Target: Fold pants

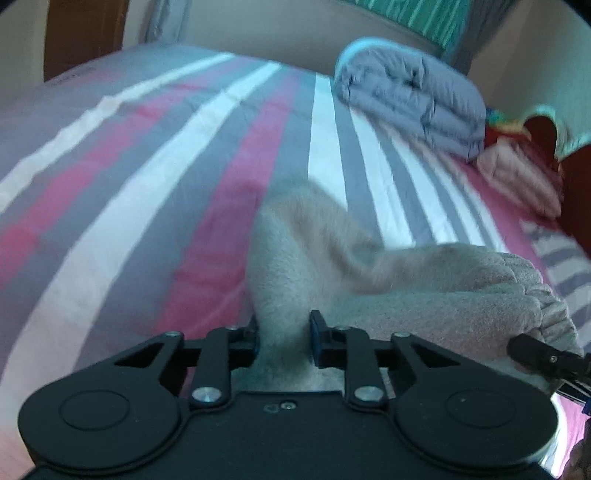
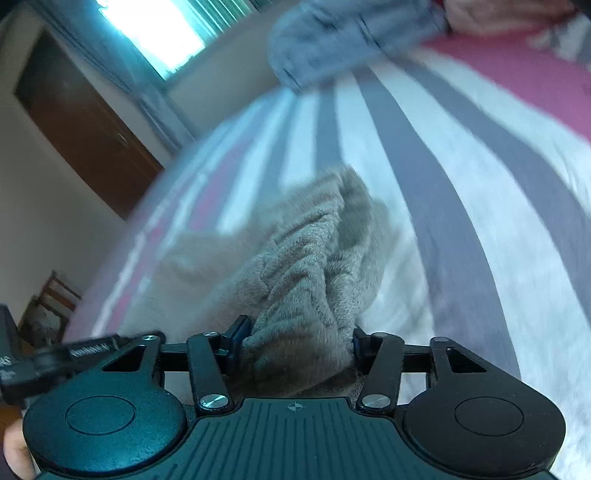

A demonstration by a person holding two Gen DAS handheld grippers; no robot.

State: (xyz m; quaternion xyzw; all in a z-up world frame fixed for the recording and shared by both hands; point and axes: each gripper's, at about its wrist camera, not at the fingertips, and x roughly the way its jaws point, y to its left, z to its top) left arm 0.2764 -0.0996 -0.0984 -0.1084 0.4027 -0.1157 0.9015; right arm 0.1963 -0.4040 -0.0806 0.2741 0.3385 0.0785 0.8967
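Observation:
The pants (image 1: 332,251) are beige fleece, bunched over a striped bedspread (image 1: 147,166). My left gripper (image 1: 283,341) is shut on a fold of the pants and holds it above the bed. The ribbed waistband (image 1: 528,288) hangs to the right, where the tip of the other gripper (image 1: 532,349) meets it. In the right wrist view my right gripper (image 2: 297,345) is shut on the gathered waistband of the pants (image 2: 306,266), above the bedspread (image 2: 461,184). The left gripper's body (image 2: 55,360) shows at the left edge.
A folded grey quilt (image 1: 413,99) lies at the far side of the bed, with a pink folded item (image 1: 521,177) to its right. The quilt (image 2: 332,37) also shows in the right wrist view. A brown door (image 2: 85,122) and a window (image 2: 147,29) are beyond the bed.

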